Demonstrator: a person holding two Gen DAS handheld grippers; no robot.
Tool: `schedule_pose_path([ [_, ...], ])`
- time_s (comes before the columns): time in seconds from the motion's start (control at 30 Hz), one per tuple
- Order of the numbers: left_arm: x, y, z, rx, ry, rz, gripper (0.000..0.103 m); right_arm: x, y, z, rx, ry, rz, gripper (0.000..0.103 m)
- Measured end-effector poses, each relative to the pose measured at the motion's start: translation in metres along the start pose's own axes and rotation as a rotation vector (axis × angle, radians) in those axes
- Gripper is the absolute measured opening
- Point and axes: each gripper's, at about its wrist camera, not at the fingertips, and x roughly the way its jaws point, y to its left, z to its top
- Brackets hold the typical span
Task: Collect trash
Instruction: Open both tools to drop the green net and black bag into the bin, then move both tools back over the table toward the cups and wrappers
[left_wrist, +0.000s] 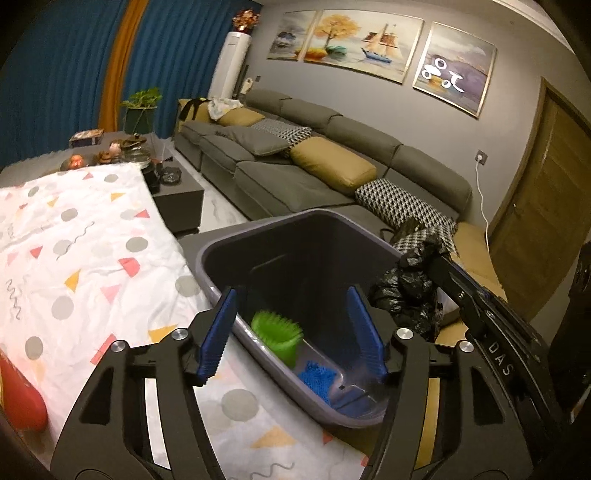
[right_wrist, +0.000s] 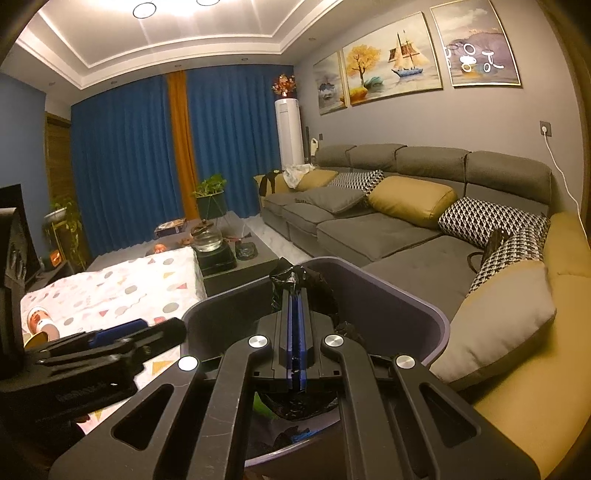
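Note:
A dark grey trash bin (left_wrist: 221, 258) stands at the edge of the patterned table cloth (left_wrist: 74, 240). A green spiky item (left_wrist: 277, 332), blurred, and a blue knobbly item (left_wrist: 314, 376) are inside it. My left gripper (left_wrist: 291, 332) is open over the bin's near rim, empty. My right gripper (right_wrist: 295, 306) is shut on a black plastic bag (right_wrist: 295, 277) held over the bin (right_wrist: 424, 314). The bag also shows in the left wrist view (left_wrist: 406, 284) at the bin's right side, with the right gripper (left_wrist: 436, 262) behind it.
A grey sofa (left_wrist: 295, 184) with yellow and patterned cushions runs behind and right of the bin. A red object (left_wrist: 18, 398) lies on the cloth at the left. A low coffee table (right_wrist: 229, 254) with a glass kettle stands beyond.

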Motion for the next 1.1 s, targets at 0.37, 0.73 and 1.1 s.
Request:
schedule_pose_path([
  [0.37,-0.052,0.012,-0.01,-0.032,-0.08,0.13,0.094,-0.007,0.001,0.005,0.012,-0.026,0.002,0.047],
  [0.73,-0.129,0.029,-0.037,-0.046,-0.174,0.293,0.097,-0.051,0.022,-0.002,0.002,-0.092,-0.022,0.083],
  [1.1,-0.212,0.07,-0.073,-0.075,-0.236,0.464,0.097,-0.09,0.071,-0.025,-0.051,-0.087,0.053,0.087],
])
